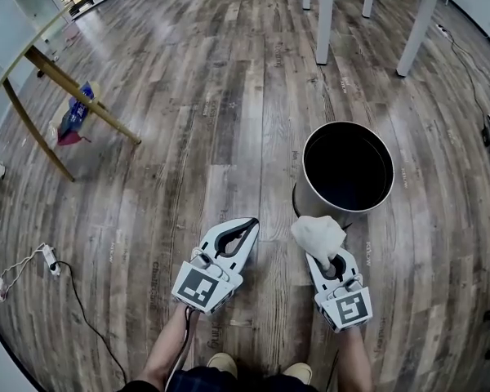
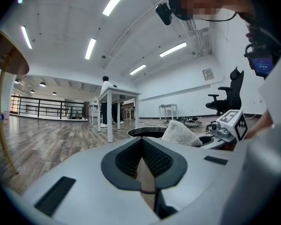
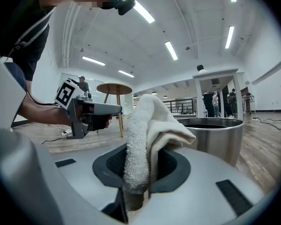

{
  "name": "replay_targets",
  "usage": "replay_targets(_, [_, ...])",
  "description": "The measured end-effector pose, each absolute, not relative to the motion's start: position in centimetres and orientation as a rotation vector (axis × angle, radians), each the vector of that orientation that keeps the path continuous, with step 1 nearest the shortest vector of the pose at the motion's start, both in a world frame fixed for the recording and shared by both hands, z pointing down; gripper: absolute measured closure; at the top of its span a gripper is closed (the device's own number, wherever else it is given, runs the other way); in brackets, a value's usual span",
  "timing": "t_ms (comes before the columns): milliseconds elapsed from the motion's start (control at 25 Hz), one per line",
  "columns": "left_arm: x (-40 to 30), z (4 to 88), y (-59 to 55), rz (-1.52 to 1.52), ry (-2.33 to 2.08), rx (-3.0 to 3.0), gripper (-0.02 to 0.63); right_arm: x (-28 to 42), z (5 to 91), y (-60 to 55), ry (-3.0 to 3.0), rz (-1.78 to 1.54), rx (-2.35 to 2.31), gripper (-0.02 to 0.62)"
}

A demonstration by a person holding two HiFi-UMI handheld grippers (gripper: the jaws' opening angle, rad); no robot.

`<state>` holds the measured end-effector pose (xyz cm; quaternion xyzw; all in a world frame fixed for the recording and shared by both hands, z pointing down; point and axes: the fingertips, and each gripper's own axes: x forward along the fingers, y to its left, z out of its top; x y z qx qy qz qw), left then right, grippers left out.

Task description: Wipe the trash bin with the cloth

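A round metal trash bin (image 1: 347, 170) with a dark inside stands on the wood floor, just ahead of my right gripper (image 1: 324, 250). That gripper is shut on a bunched white cloth (image 1: 318, 235), which hangs over the jaws a little short of the bin's near wall. In the right gripper view the cloth (image 3: 147, 130) stands up out of the gripper (image 3: 140, 153), with the bin (image 3: 218, 135) close to the right. My left gripper (image 1: 247, 225) is to the left of the bin, shut with nothing in it. In the left gripper view, the bin (image 2: 147, 131) and cloth (image 2: 180, 134) lie beyond its closed gripper (image 2: 142, 146).
A round wooden table on slanted legs (image 1: 73, 96) stands far left with a blue bag (image 1: 75, 114) under it. White table legs (image 1: 325, 15) rise behind the bin. A power strip and cable (image 1: 49, 258) lie at the left. An office chair (image 2: 227, 95) stands to the right.
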<state>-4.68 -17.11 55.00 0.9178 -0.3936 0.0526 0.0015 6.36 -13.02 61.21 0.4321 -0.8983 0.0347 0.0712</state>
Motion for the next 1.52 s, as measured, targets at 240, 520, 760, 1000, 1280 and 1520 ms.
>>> replay_targets(240, [-5.3, 54.9, -16.9, 0.123, -1.249, 2.867, 0.606, 3.7, 61.8, -15.7, -2.693, 0.044, 1.221, 0.512])
replay_targets(520, [-4.6, 55.0, -16.4, 0.139, -1.237, 2.881, 0.606, 3.5, 62.7, -18.1, -2.657, 0.101, 1.252, 0.512])
replay_targets(760, [-4.6, 55.2, -16.4, 0.137, -1.23, 2.878, 0.606, 6.6, 63.0, -18.4, -2.602, 0.088, 1.324, 0.512])
replay_targets(1000, [-4.6, 55.5, -16.2, 0.133, -1.227, 2.869, 0.606, 10.3, 62.8, -17.6, -2.57, 0.098, 1.428, 0.512])
replay_targets(1280, [-5.3, 55.5, -16.3, 0.124, -1.233, 2.854, 0.606, 13.6, 62.8, -16.6, -2.52, 0.078, 1.498, 0.512])
replay_targets(1520, [-5.5, 55.5, -16.3, 0.116, -1.237, 2.851, 0.606, 17.7, 63.3, -16.3, -2.455, 0.108, 1.615, 0.512])
